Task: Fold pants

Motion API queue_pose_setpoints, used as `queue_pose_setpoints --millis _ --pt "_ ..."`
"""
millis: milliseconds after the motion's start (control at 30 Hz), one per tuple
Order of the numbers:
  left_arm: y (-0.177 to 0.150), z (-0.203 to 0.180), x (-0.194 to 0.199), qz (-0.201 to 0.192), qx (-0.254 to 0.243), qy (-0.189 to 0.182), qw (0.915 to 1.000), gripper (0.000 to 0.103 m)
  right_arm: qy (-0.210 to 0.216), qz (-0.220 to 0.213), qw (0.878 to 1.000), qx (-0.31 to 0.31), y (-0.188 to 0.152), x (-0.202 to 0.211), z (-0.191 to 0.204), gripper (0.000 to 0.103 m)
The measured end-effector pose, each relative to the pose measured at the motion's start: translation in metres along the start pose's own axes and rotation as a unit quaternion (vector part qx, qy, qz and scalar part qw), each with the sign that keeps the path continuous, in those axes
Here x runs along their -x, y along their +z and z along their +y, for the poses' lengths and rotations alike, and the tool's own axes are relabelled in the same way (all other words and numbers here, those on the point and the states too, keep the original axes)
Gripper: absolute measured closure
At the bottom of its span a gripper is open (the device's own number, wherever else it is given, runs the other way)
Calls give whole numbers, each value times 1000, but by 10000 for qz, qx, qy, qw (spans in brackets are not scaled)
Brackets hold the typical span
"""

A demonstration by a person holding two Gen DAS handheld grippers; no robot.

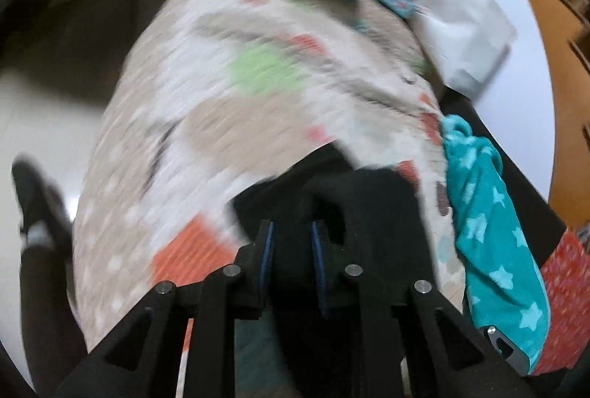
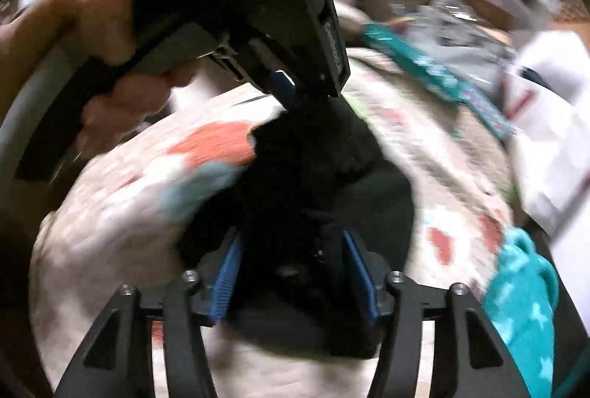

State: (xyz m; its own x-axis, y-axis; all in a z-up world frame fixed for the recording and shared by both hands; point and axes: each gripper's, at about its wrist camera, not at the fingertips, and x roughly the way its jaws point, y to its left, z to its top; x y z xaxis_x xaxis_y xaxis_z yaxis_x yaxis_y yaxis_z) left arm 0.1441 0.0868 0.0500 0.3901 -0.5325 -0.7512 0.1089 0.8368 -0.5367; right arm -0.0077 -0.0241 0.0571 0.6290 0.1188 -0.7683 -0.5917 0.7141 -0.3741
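Both grippers gripping black pants above patterned blanket | left gripper pinching cloth | right gripper clamping bunched cloth | seemingly lifting for folding

both fisheye views are dim, heavily motion-blurred, and warped with black vignetted corners.

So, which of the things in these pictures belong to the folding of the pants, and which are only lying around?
Belong to the job:
- black pants
- left gripper, closed on the pants
- right gripper, fingers around the pants
- patterned blanket under the pants

Only lying around:
- teal star cloth
- white garment
- red patterned cloth
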Motion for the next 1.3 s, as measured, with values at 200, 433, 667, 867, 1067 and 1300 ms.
queue_pose_setpoints --millis 200,433,667,867,1067,1300 --pt "-23 39 33 -297 804 21 9963 68 348 145 9990 222 -13 20 1 38" --pt "-2 -29 17 -178 81 609 9980 58 598 165 9867 -1505 -26 46 -95 38" --pt "29 -58 -52 375 -145 670 9969 45 646 198 9610 -2682 -31 23 -134 38" --pt "20 -52 -43 282 -93 836 9961 65 1349 983 9276 -3341 -44 -39 -139 57" --pt "-1 -32 -22 7 332 625 9975 62 1343 1079 9345 -3115 -53 -19 -123 53" --pt "-10 0 13 -141 965 -178 9951 60 1486 1352 9272 -3162 -57 -20 -131 42"
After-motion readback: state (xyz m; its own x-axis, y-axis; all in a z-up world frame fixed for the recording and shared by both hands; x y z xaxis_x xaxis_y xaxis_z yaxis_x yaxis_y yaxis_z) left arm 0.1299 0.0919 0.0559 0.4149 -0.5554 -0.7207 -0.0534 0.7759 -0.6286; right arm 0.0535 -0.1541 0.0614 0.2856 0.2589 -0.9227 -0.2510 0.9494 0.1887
